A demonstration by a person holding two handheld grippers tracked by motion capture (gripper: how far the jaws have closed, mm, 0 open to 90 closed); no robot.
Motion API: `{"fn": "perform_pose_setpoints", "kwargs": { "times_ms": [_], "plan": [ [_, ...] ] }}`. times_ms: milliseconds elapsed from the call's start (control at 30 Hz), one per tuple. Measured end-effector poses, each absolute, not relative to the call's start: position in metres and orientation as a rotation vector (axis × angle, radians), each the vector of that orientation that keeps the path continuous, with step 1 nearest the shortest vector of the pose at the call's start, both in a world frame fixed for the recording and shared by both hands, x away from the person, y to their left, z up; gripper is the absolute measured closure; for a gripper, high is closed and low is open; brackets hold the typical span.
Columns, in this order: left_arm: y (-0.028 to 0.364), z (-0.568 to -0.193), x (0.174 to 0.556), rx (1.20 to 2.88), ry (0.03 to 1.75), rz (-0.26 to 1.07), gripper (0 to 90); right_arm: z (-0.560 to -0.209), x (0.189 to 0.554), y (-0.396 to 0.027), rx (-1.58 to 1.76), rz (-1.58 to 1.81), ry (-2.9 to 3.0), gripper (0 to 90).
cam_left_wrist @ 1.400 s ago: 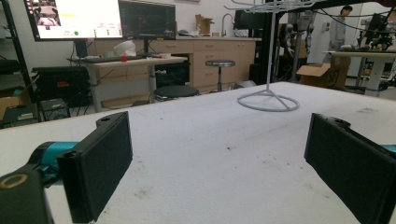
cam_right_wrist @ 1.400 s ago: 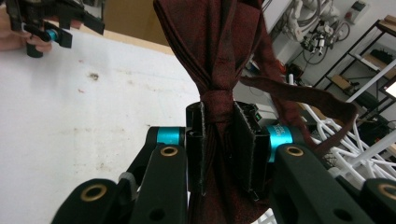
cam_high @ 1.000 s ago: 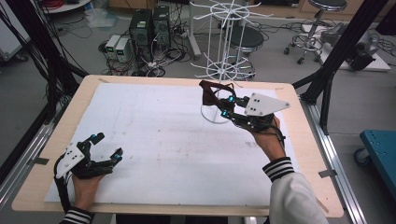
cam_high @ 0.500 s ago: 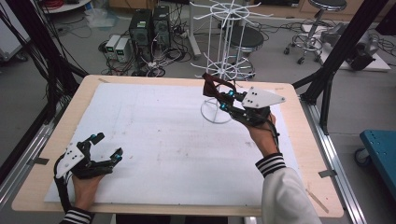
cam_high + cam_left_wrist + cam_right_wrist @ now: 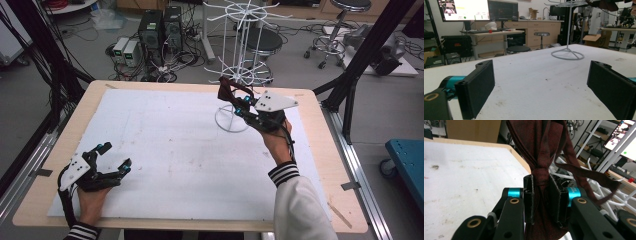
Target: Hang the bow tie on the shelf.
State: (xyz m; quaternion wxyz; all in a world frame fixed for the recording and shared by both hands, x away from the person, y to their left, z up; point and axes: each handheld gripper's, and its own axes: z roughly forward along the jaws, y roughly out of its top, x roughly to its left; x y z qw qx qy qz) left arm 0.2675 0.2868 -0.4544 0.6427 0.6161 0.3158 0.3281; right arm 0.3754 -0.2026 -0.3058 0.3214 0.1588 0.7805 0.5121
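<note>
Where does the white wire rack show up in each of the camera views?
High view: the white wire rack stands at the table's far edge, right of centre.
Left gripper view: upper right, ring base on the white mat.
Right gripper view: white prongs at right, behind the dark red cloth.
Shared landmark: the white mat.

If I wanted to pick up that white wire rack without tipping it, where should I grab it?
Probably low on the rack's thin pole, just above the round base ring, coming from the side. The pole stands upright and is narrow enough to fit between tongs; the arms higher up stick out all round and would get in the way. The left tongs are open and free; the right tongs hold a dark red cloth.
</note>
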Motion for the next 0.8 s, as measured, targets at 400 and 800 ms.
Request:
{"fn": "perform_pose_setpoints", "kwargs": {
  "times_ms": [400, 800],
  "plan": [
    [0.287, -0.454, 0.268, 1.404, 0.718, 0.745, 8.1, -0.315, 0.381, -0.197, 0.483, 1.302, 2.073, 75.6],
    [0.287, -0.454, 0.268, 1.404, 0.718, 0.747, 8.1, -0.326, 0.385, -0.199, 0.578, 1.322, 2.077, 75.7]
  ]
}}
